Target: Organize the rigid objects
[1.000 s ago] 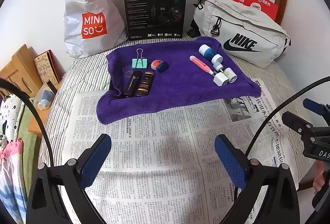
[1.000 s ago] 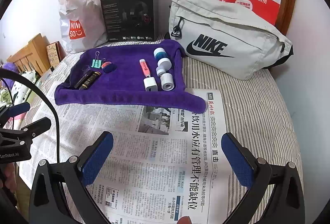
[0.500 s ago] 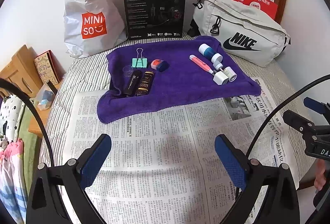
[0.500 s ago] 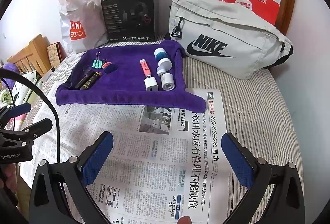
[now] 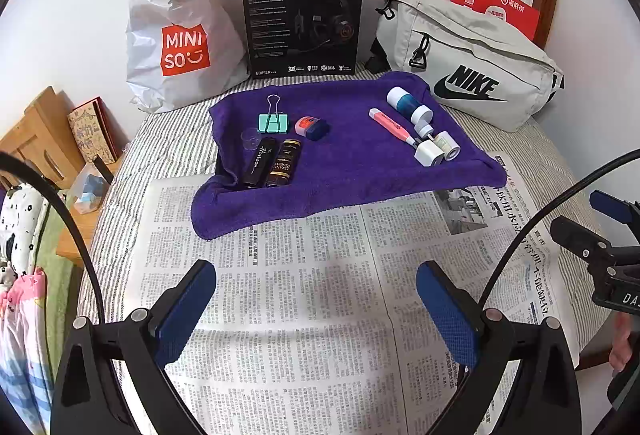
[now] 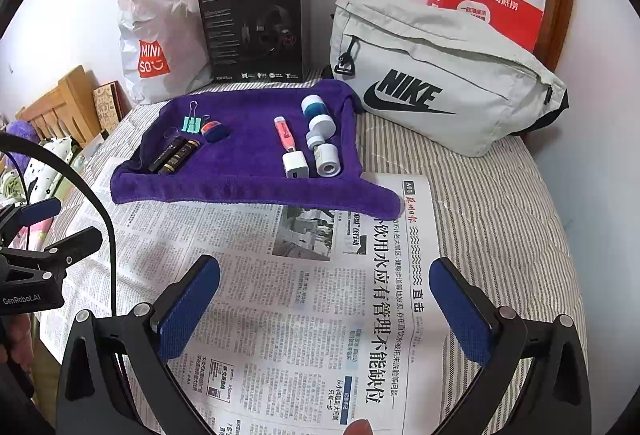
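As the left wrist view shows it:
Left gripper: spread wide, nothing between the blue pads, hovering over the newspaper.
Bed: striped cover, with the newspaper laid flat on the near part.
Towel: purple, beyond the newspaper, its near edge lapping over the paper.
Left group on towel: green clip, a small blue-and-orange thing just beside it, a clear cap, and two dark tubes lying side by side, touching.
Right group on towel: pink pen, blue-and-white bottle, white charger and a white roll, packed close together.
Back row: Miniso bag, black box, Nike bag, red paper bag, all against the wall.
Right gripper: seen at the right edge, its two fingers apart, holding nothing.

As the right wrist view shows it:
Right gripper: spread wide, empty, over the newspaper.
Towel: ahead and a little to the left, its corner overlapping the paper.
On towel: clip and two tubes toward the left; pen, bottle, charger and roll toward the right.
Nike bag: on the bed just right of the towel.
Black box: upright behind the towel.
Left gripper: at the left edge, fingers apart, empty; a hand shows dimly beneath it.
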{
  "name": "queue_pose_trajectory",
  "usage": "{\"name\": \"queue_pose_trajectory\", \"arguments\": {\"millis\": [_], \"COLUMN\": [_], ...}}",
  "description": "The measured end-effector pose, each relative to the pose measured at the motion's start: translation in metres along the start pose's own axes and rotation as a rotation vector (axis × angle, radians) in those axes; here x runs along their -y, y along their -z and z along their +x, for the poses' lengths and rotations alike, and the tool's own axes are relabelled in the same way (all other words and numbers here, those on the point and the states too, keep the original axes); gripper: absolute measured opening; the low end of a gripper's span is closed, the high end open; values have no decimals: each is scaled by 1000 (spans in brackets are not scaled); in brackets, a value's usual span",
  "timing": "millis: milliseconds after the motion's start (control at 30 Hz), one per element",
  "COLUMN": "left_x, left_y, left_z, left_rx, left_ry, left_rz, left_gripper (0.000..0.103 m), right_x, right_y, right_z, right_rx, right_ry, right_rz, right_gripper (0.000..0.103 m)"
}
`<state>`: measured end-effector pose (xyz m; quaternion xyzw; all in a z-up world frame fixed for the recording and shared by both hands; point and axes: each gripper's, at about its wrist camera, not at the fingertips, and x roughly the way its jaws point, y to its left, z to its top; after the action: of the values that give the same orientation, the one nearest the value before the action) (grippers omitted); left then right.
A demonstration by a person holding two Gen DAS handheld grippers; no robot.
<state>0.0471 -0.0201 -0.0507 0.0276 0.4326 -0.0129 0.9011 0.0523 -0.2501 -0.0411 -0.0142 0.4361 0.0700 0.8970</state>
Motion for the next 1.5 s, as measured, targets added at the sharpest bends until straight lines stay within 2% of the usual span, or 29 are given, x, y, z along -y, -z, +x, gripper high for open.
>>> {"name": "queue_pose_trajectory", "arguments": {"millis": [1500], "left_x": [-3], "left_y": [1], "left_z": [-5], "left_rx": [7], "left_ry": [-9], "left_rz": [4], "left_gripper": [101], "right_x": [-1], "right_y": [2], "right_z": [-2], "right_rx": [-7], "right_ry": [5], "right_rz": [0], "right_gripper": [103]}}
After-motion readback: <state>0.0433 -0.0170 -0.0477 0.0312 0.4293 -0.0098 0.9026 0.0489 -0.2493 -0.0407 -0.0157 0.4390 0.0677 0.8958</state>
